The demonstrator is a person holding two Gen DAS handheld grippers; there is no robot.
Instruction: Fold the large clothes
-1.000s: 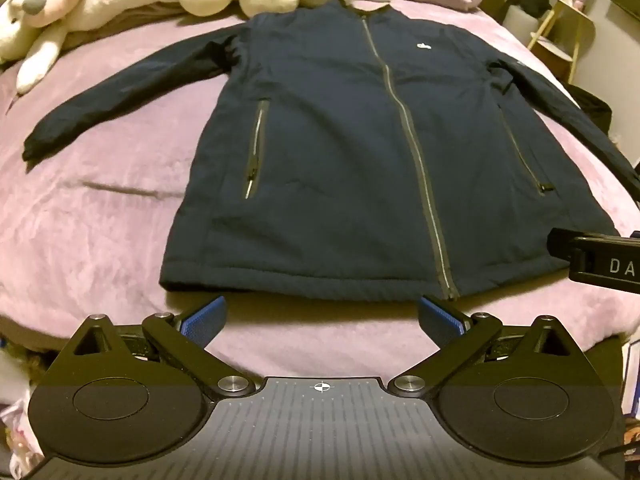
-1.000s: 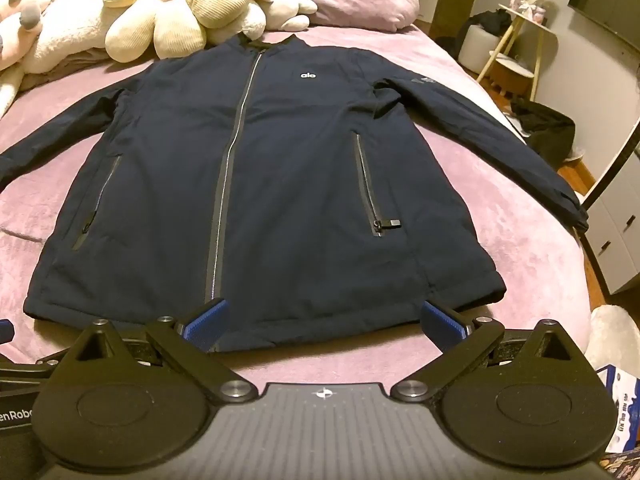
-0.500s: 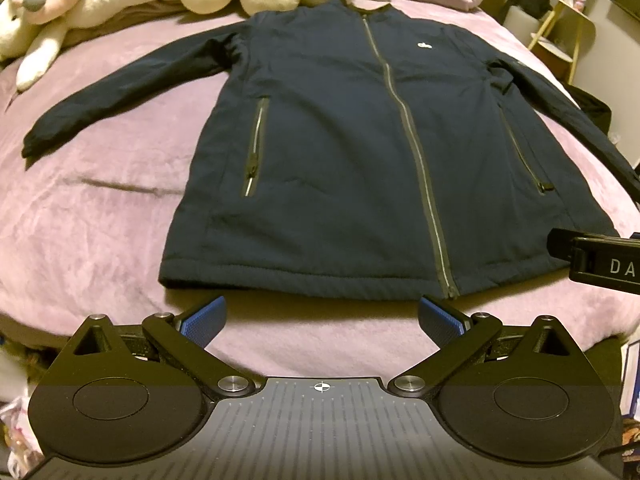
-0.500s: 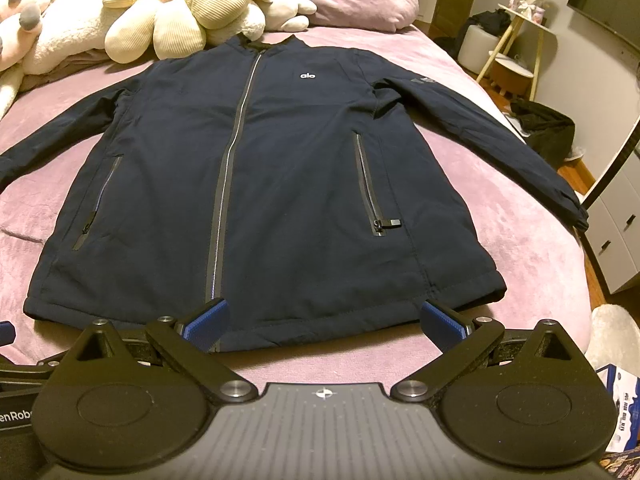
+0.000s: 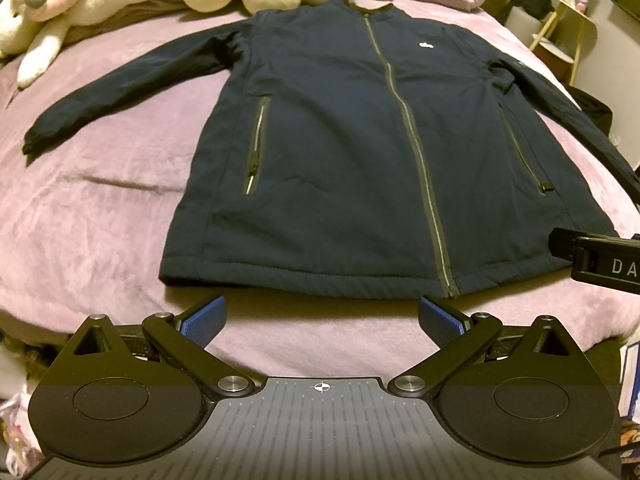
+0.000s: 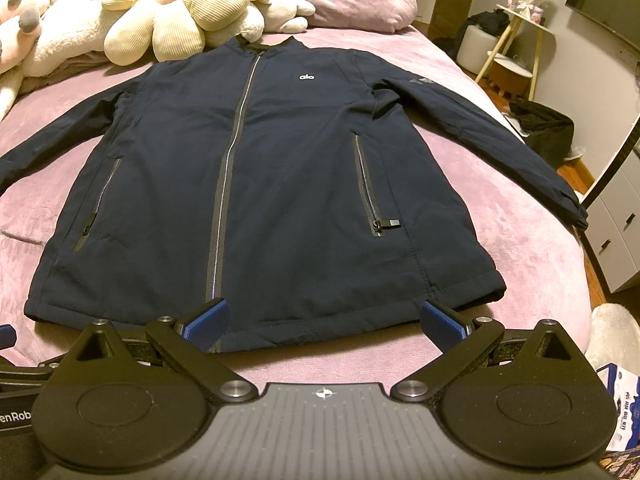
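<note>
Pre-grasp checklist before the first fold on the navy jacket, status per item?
1. Navy jacket flat, front up on the bed: ok.
2. Main zipper closed: ok.
3. Both sleeves spread out: left sleeve ok; right sleeve ok, its cuff at the bed's edge.
4. Left gripper open, empty, short of the hem: ok.
5. Right gripper open, empty, at the hem: ok.
6. Plush toys clear of the collar: not ok, they touch or overlap it.
</note>
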